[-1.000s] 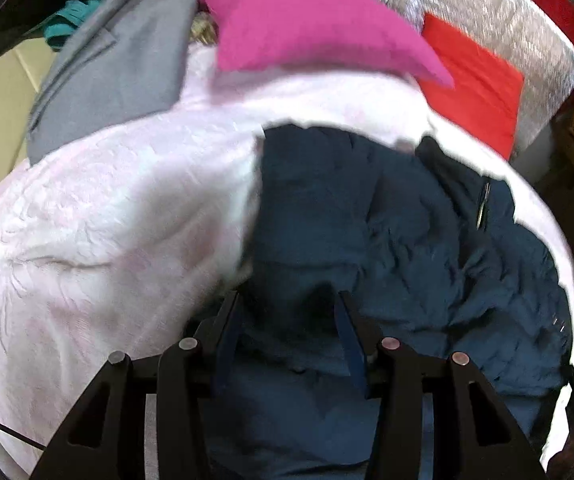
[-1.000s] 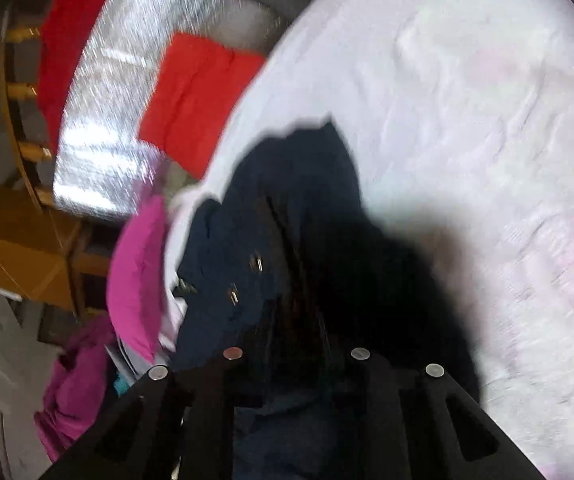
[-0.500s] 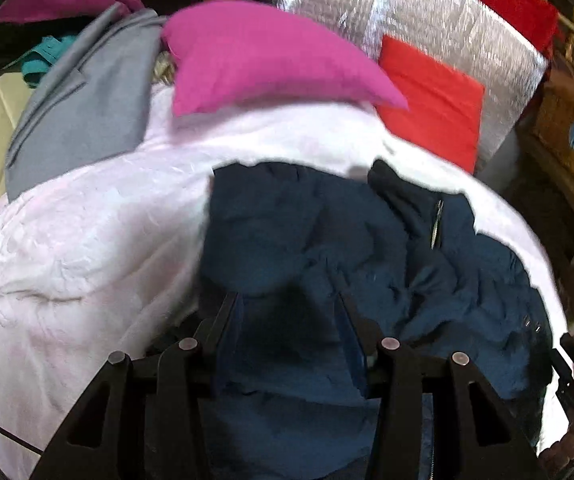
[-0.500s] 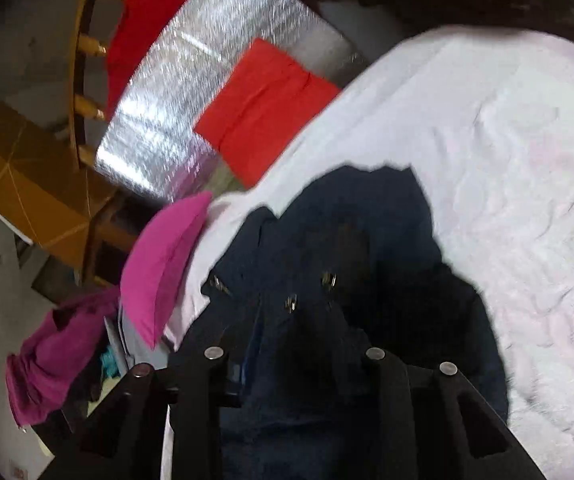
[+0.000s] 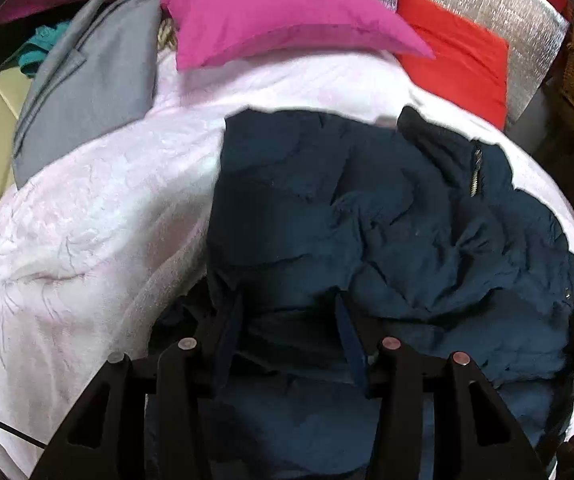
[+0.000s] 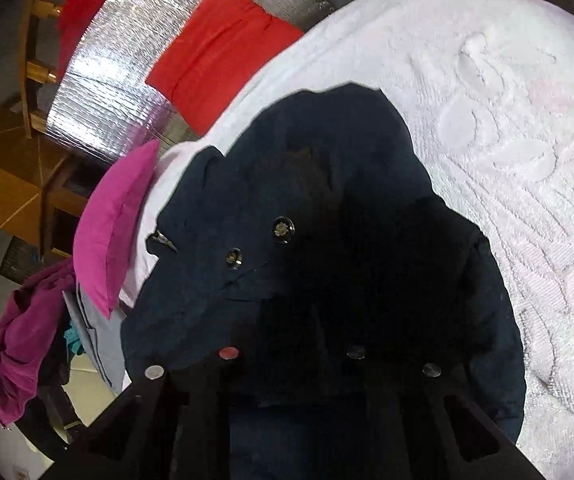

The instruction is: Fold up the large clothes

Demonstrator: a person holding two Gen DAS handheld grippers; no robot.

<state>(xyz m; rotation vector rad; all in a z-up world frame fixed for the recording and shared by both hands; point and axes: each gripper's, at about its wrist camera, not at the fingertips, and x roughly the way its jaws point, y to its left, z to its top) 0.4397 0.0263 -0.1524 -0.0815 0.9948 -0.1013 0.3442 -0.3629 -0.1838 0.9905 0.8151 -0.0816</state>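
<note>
The bed [image 5: 87, 216], under its pale pink-white embossed cover, is filling most of both views, and the navy jacket [image 5: 367, 216] is lying crumpled across its right-hand part as my left camera sees it. Over the last second both cameras are pulling back and swinging: in the right wrist view the jacket [image 6: 327, 184] is now showing its whole upper outline and two metal snaps [image 6: 283, 229], where a second ago it was a dark blur low in the frame. In the left view the pink pillow [image 5: 279, 12] and the grey garment [image 5: 95, 80] beyond it are sitting lower and larger than before. I judge this to mean I am lifting and drawing the near edge of the jacket toward me, opening or carrying a fold, with the fold itself not yet laid down.

My left gripper [image 5: 289, 312] is standing with its fingers set apart and navy cloth bunched between them; whether the pads are actually pinching that cloth I cannot tell. My right gripper [image 6: 291, 344] is buried in shadow against dark fabric, so its opening I cannot tell either.

The jacket is touching both sets of fingers at its near edge and is spreading away from them toward the pillow. Its zip [image 5: 475, 172] is lying near the far right collar, well apart from my left fingers.
</note>
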